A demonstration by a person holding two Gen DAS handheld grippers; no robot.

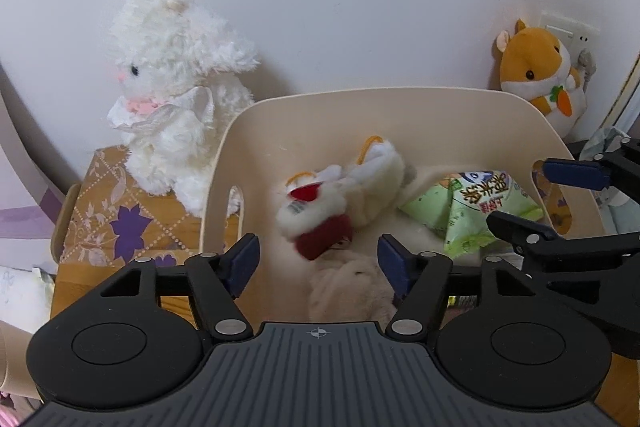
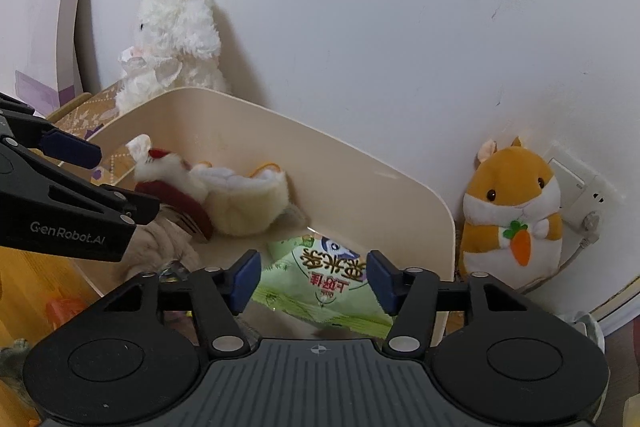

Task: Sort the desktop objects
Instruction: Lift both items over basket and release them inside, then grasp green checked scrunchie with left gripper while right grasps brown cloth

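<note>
A cream plastic bin (image 1: 360, 93) holds a red and white plush (image 1: 316, 223), a cream fluffy plush with orange loops (image 1: 376, 179), a beige plush (image 1: 352, 291) and a green snack bag (image 1: 476, 207). My left gripper (image 1: 318, 263) hangs open over the bin's near left side. The blurred red and white plush lies past its pads and is not touched. My right gripper (image 2: 314, 281) is open above the green snack bag (image 2: 320, 279), which lies between its blue pads without being pressed. Each gripper also shows in the other's view, right gripper (image 1: 524, 195) and left gripper (image 2: 122, 179).
A white fluffy lamb plush (image 1: 172, 87) sits on a brown patterned box (image 1: 116, 211) left of the bin. An orange hamster plush (image 2: 516, 211) holding a carrot stands at the wall to the right, by a wall socket (image 2: 576, 187). The bin stands against the white wall.
</note>
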